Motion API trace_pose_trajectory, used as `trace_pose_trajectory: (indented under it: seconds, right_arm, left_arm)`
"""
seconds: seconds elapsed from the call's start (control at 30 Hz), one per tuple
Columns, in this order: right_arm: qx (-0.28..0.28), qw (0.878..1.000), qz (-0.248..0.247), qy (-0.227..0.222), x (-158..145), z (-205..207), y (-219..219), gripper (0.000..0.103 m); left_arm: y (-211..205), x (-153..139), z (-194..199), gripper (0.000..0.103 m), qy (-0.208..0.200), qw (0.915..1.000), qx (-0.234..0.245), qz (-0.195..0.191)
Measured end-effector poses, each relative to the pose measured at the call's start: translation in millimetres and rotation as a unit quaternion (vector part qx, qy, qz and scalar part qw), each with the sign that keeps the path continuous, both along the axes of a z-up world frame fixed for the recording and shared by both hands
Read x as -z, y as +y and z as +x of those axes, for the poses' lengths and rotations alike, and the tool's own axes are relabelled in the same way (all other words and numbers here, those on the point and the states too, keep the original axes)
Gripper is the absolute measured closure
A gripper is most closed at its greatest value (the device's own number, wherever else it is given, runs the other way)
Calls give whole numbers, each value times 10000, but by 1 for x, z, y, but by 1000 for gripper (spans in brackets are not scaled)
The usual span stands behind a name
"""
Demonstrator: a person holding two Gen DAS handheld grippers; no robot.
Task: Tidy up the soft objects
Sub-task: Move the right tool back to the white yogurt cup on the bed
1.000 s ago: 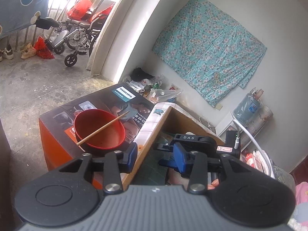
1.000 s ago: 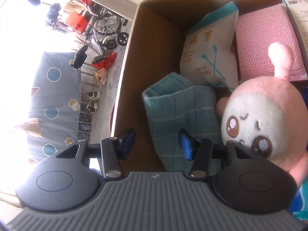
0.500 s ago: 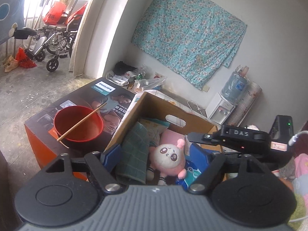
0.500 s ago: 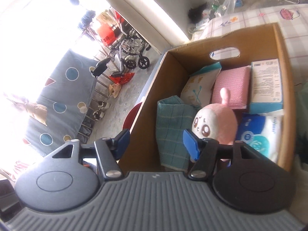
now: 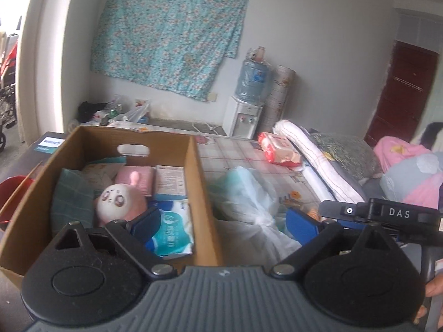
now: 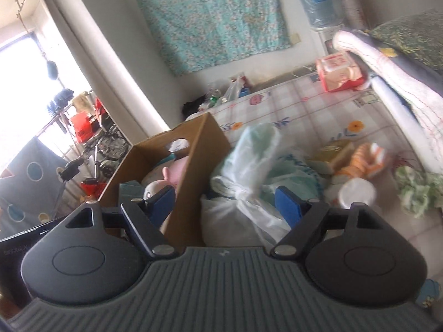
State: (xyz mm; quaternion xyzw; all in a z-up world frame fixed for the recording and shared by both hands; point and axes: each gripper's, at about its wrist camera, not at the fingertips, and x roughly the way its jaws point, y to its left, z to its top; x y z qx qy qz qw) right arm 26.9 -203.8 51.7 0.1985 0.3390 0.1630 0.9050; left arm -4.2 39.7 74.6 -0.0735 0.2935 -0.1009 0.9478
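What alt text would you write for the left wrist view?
An open left hand-held gripper hovers over a cardboard box on a bed, holding a pink plush toy, teal towel, pink cloth and tissue packs. A tied plastic bag lies beside the box, with the right hand-held gripper at the right edge.

cardboard box (image 5: 202, 193) on bed's left edge | in box: plush toy (image 5: 120, 200) centre, folded cloth (image 5: 72, 199) left of it, tissue pack (image 5: 173, 229) right | plastic bag (image 5: 249, 207) just right of box, on bed sheet (image 5: 249, 155) | snack pack (image 5: 279, 149) behind bag
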Motion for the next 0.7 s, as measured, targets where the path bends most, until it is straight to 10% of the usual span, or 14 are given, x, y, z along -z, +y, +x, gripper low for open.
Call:
trace_pose_trajectory:
  seconds: [0.33,0.7]
  right_arm:
    - [855,9936,-737,7,49,-36,-73,24]
    - [367,9952,-908,27,86,20,-88,27]
  left_arm:
    - [-111,70,5,7,108,9934,1020,512]
    - [-136,109,17,7,-113,9876,1350,794]
